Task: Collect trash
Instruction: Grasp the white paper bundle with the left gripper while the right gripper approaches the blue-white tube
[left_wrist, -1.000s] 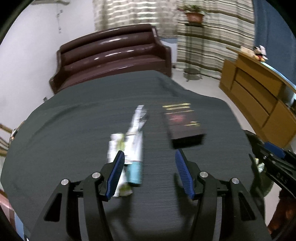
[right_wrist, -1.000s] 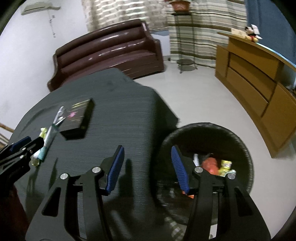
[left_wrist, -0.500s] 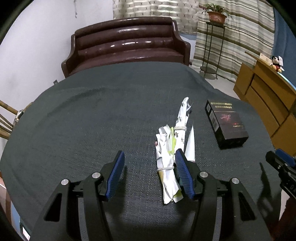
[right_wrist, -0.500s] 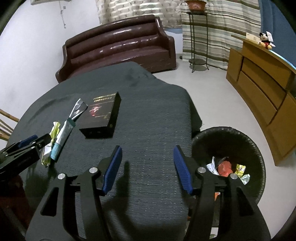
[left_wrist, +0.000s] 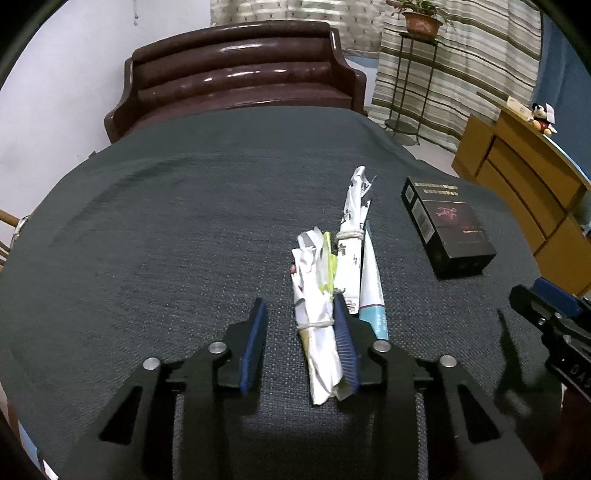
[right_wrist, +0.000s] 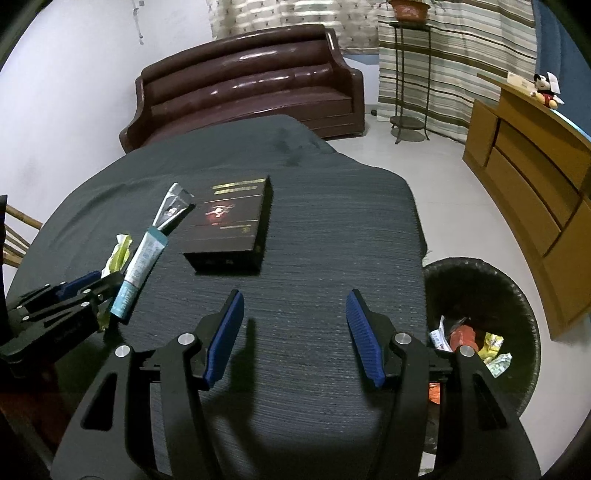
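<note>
Left wrist view: the left tool (left_wrist: 300, 317) is open around a tied paper bundle (left_wrist: 317, 325) lying near on the dark surface (left_wrist: 155, 229), its right pad touching it. Best to centre before squeezing, clear of the tube (left_wrist: 371, 288). The right tool (right_wrist: 294, 332) hangs open, empty; the bin (right_wrist: 517, 302) stands right.

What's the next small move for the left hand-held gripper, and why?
Probably close the left hand-held gripper. The white-and-yellow crumpled wrapper bundle tied with string already lies between its blue pads, against the right pad, with a gap still on the left pad's side. The jaws are open, so nothing is held yet. The black wicker trash basket waits beside the table.
</note>
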